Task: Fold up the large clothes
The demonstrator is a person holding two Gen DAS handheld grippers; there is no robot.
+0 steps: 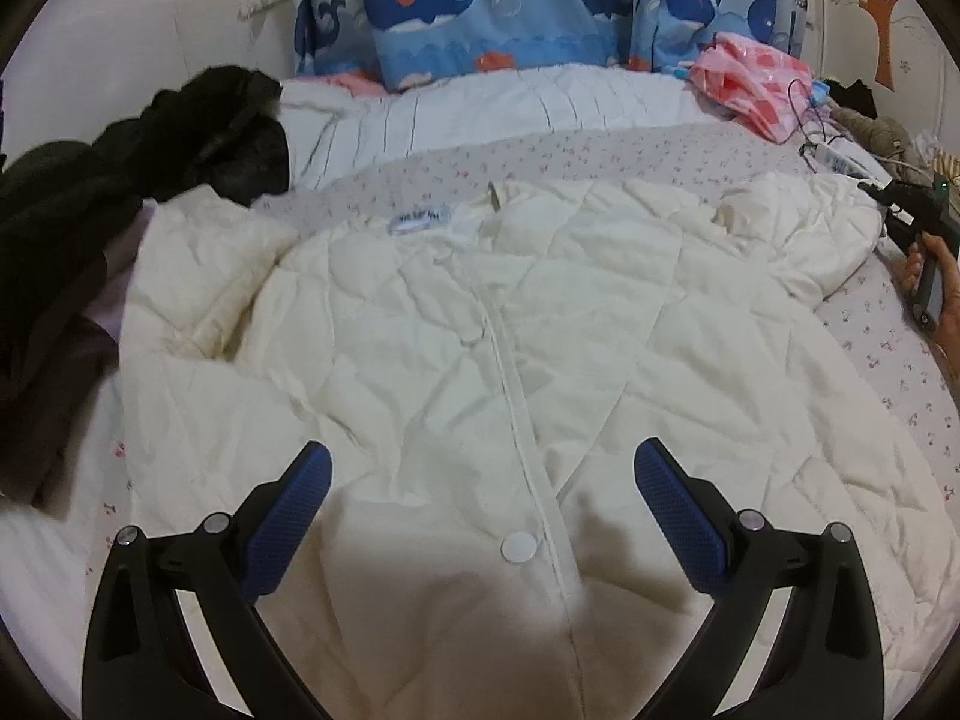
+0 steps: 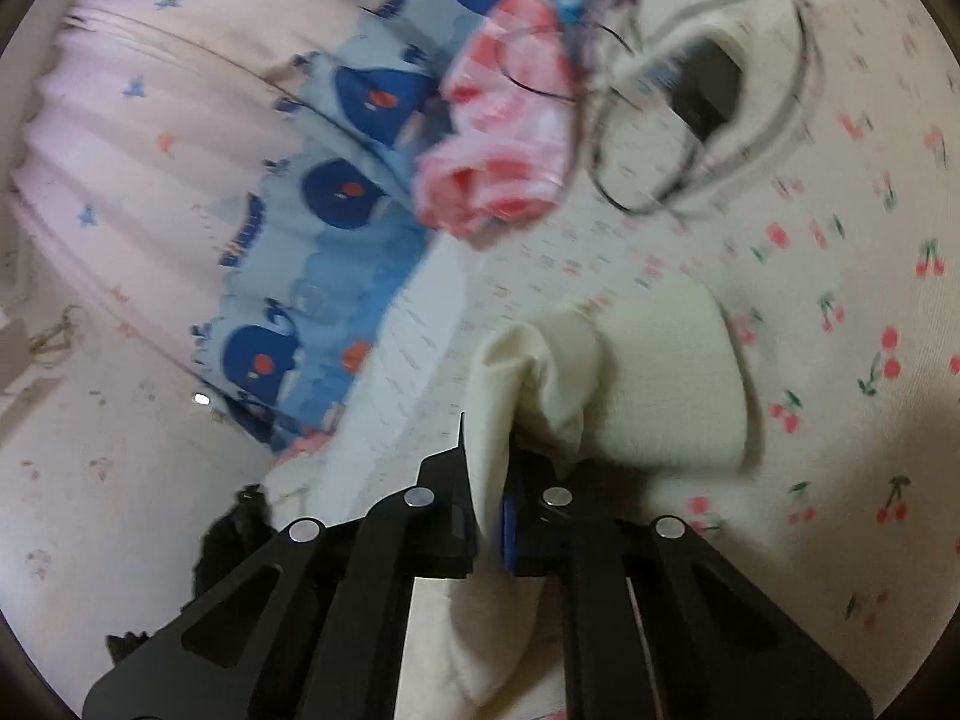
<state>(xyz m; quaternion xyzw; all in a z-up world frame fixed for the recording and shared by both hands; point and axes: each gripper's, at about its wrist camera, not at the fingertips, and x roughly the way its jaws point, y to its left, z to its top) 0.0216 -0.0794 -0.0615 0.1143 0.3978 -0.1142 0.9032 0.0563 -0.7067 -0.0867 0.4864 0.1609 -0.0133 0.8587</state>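
Observation:
A cream quilted jacket lies face up on the bed, collar toward the pillows, placket and a white snap button down its middle. My left gripper is open above the jacket's lower front, blue pads spread either side of the placket. My right gripper is shut on the cream sleeve end of the jacket and holds it lifted; it also shows at the far right edge of the left wrist view, beside the jacket's right sleeve.
A floral-print bedsheet covers the bed. Dark clothes are piled at the left. Whale-print pillows stand at the head. A pink bag, cables and a power strip lie at the back right.

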